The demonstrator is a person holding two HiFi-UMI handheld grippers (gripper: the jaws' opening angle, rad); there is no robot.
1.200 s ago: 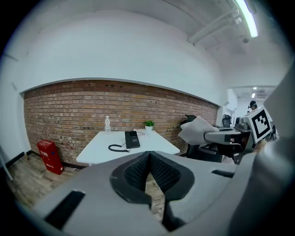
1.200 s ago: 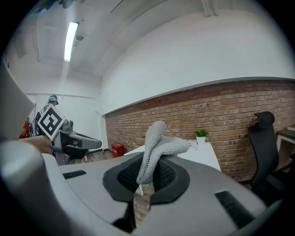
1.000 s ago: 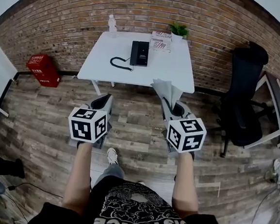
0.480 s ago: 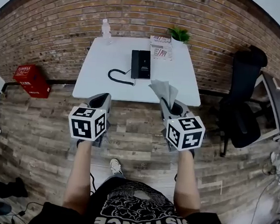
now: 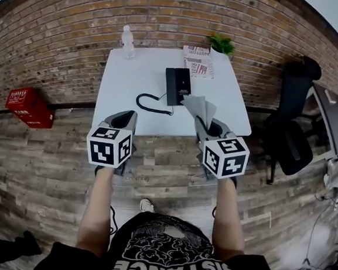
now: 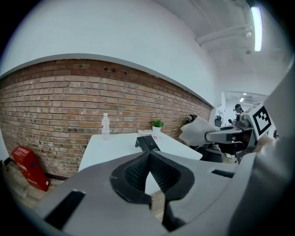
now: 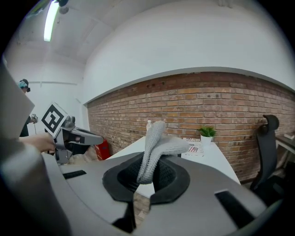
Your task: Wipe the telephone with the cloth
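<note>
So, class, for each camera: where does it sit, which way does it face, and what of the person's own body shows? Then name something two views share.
Head view: on the head, facing steeply down at the table and telephone; forearms, torso, left gripper and right gripper show.
Left gripper view: rides that gripper, faces the brick wall along shut, empty jaws.
Right gripper view: likewise, along jaws shut on the cloth; the left hand shows.
Shared: both gripper views show the bottle and plant.
</note>
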